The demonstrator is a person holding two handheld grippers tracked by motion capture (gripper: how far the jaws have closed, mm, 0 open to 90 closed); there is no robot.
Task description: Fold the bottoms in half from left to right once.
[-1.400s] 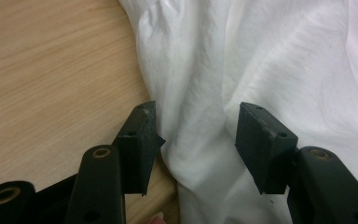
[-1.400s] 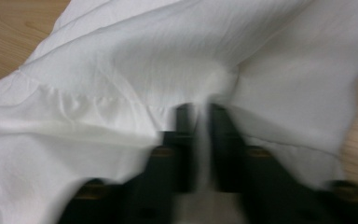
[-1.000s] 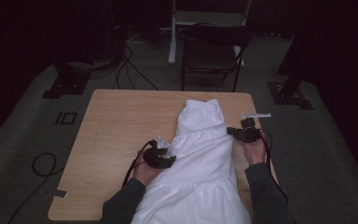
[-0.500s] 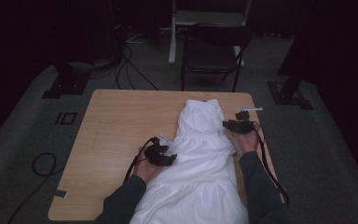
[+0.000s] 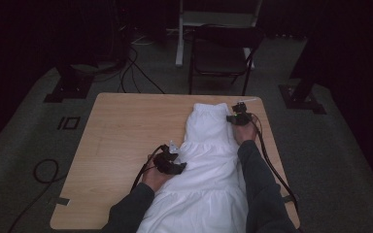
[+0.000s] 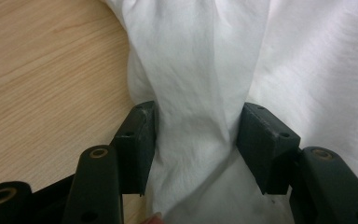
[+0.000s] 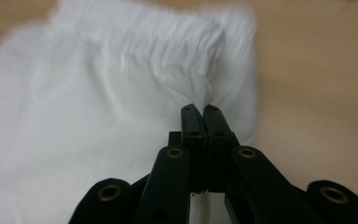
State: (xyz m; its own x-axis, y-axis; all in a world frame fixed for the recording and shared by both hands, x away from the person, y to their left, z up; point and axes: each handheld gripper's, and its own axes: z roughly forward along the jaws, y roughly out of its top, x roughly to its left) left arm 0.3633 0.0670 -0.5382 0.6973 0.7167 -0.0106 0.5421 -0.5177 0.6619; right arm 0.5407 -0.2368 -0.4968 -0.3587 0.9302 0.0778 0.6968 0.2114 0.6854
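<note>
A white gathered skirt (image 5: 209, 160) lies lengthwise on the wooden table (image 5: 126, 131), its elastic waistband at the far end. At the skirt's left edge, my left gripper (image 5: 178, 166) holds a thick bunch of the cloth (image 6: 196, 56). That bunch runs between both pads of the left gripper (image 6: 196, 140). Up at the right corner of the waistband sits my right gripper (image 5: 233, 118). Its jaws have just been closing, and the right gripper (image 7: 203, 109) now pinches a small fold of waistband cloth (image 7: 193, 88) at its tips.
The near part of the skirt hangs over the table's front edge between the person's forearms. Bare wood spreads to the left of the skirt. A dark chair (image 5: 221, 53) stands beyond the far edge, and cables (image 5: 43, 170) lie on the floor at the left.
My right gripper has travelled along the skirt's right edge, away from the person, up to the waistband corner. The left gripper has stayed where it was.
</note>
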